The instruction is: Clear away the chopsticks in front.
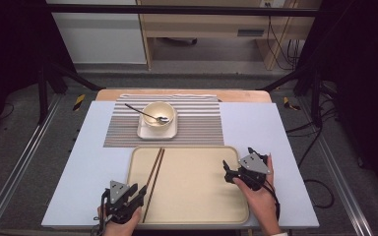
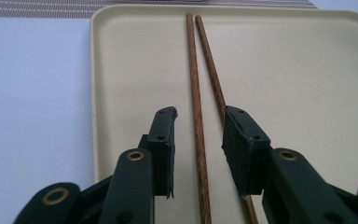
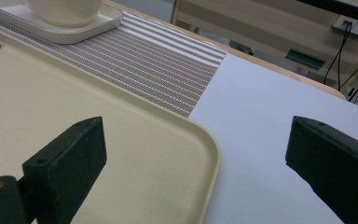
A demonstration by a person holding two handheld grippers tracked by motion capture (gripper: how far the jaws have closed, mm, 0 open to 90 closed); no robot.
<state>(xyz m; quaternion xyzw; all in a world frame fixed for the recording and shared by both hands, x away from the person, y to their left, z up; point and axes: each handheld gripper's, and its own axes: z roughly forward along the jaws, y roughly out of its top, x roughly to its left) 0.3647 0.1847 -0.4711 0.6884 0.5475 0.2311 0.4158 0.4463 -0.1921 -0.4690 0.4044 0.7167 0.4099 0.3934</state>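
Two brown wooden chopsticks lie side by side along the left part of a beige tray. My left gripper is low over their near ends with its jaws apart. One stick runs through the gap without touching either pad, and the other passes under the right-hand jaw. My right gripper is wide open over the tray's right rim, one jaw above the tray and one above the table, with nothing between them.
Beyond the tray, a striped placemat carries a square white plate with a cream bowl and a metal spoon in it. A pale blue sheet covers the table.
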